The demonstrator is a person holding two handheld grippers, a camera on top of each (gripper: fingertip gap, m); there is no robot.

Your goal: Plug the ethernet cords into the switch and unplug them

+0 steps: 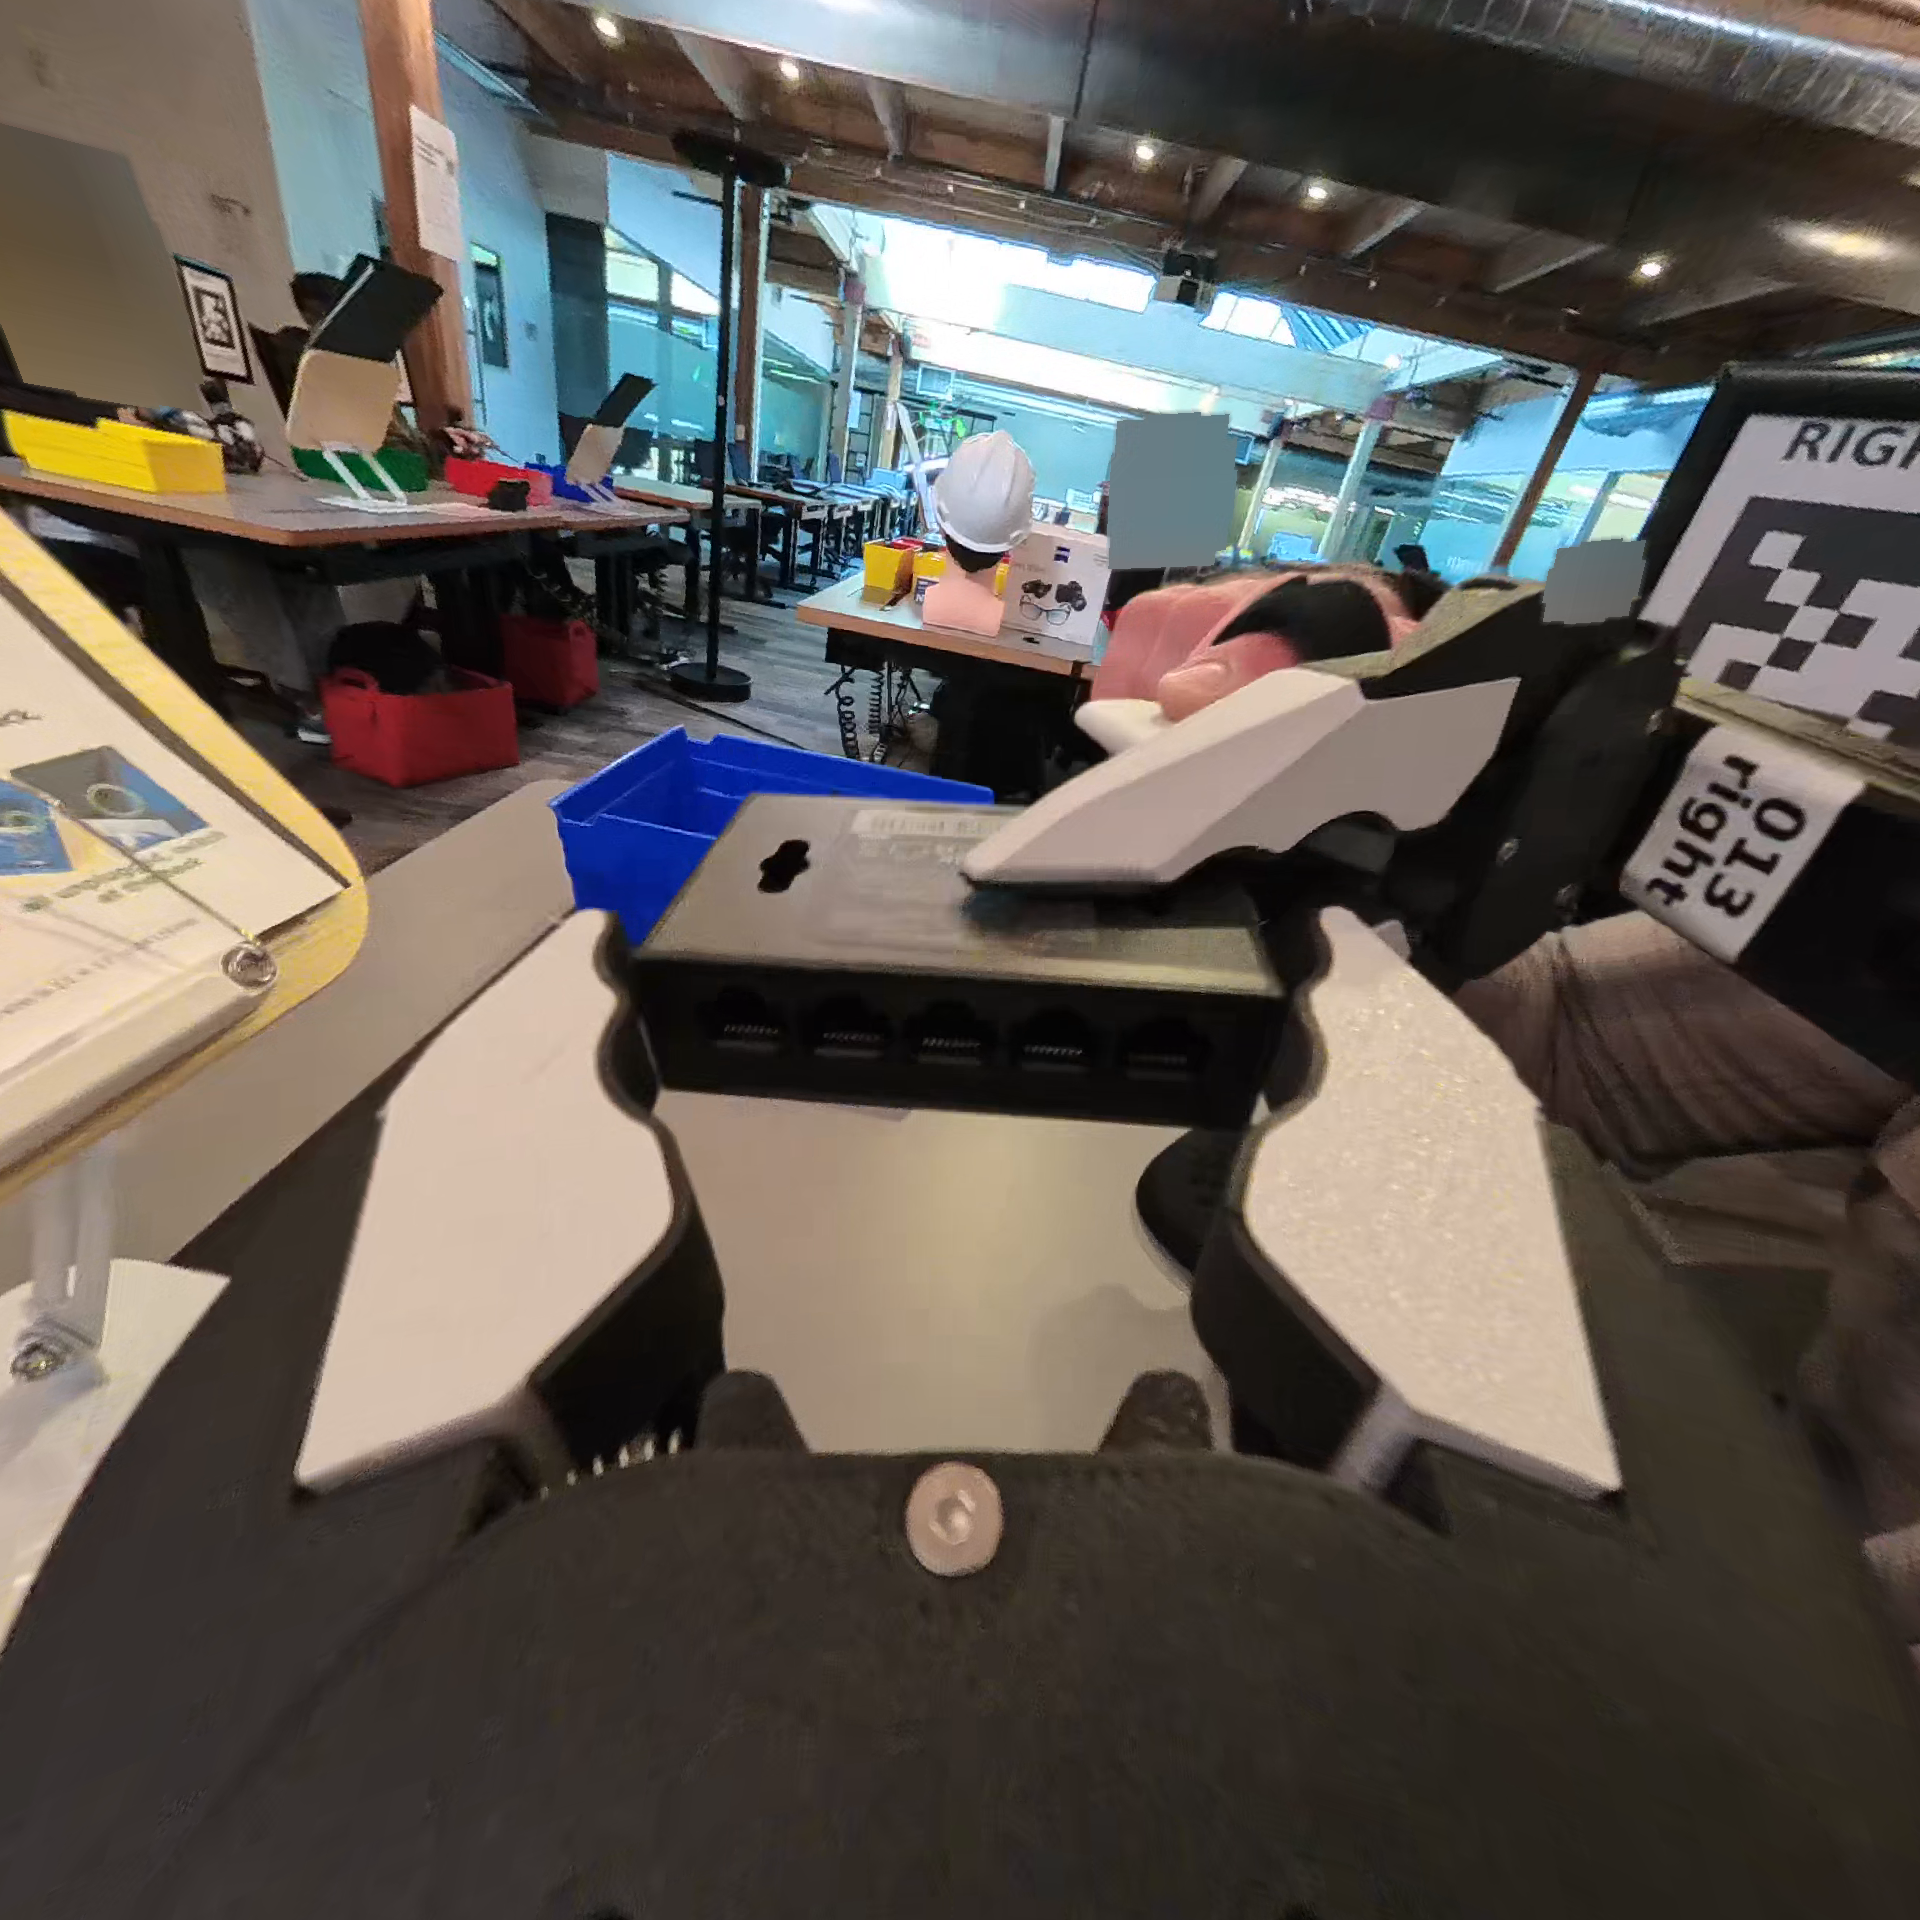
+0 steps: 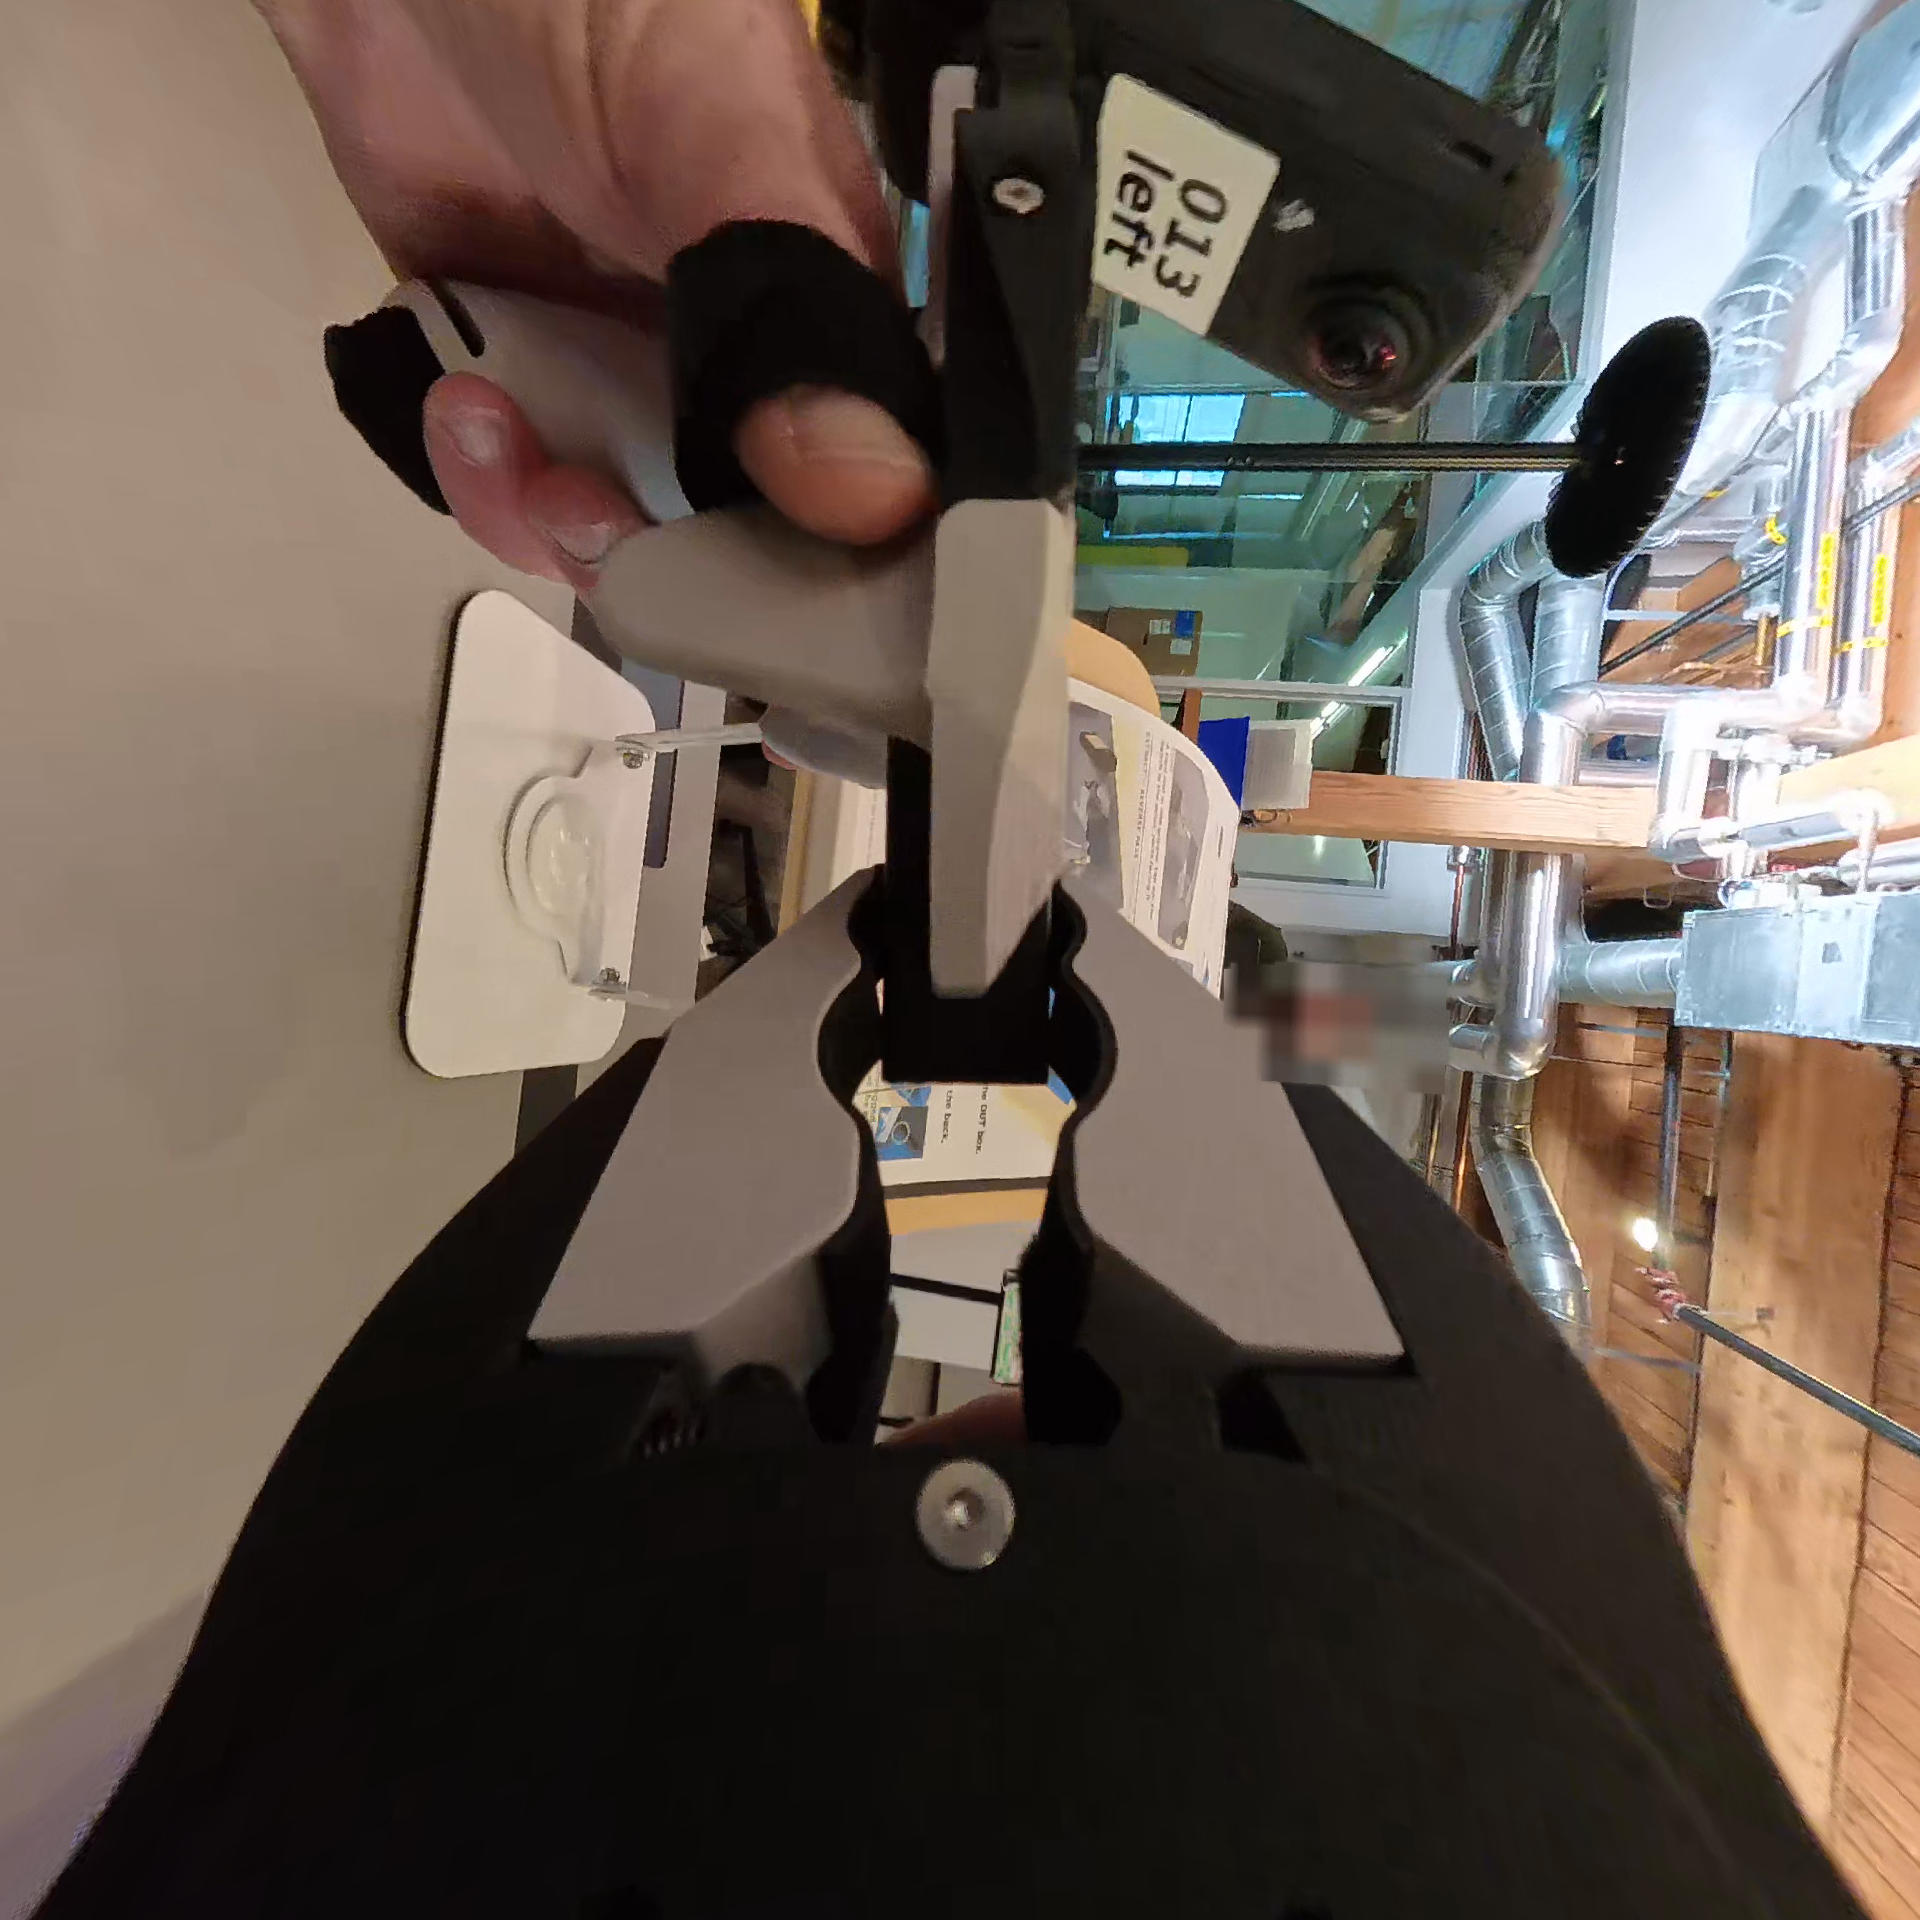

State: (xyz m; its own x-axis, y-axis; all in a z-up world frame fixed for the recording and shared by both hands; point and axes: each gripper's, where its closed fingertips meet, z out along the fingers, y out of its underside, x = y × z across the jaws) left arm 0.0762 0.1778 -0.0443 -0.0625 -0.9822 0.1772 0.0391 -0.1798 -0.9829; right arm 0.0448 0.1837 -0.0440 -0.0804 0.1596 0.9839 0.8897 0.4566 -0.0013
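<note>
Both grippers clamp one black switch [image 1: 951, 997] in mid-air: the left gripper [image 1: 951, 1039] pinches its two ends, while the right gripper [image 2: 961, 997] squeezes its top and bottom from the side, apparently steadying it for plugging. Five empty ports face the left gripper; no cords are visible.

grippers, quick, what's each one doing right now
left gripper: closed on the switch's ends.
right gripper: closed on the switch, top and bottom.
</note>
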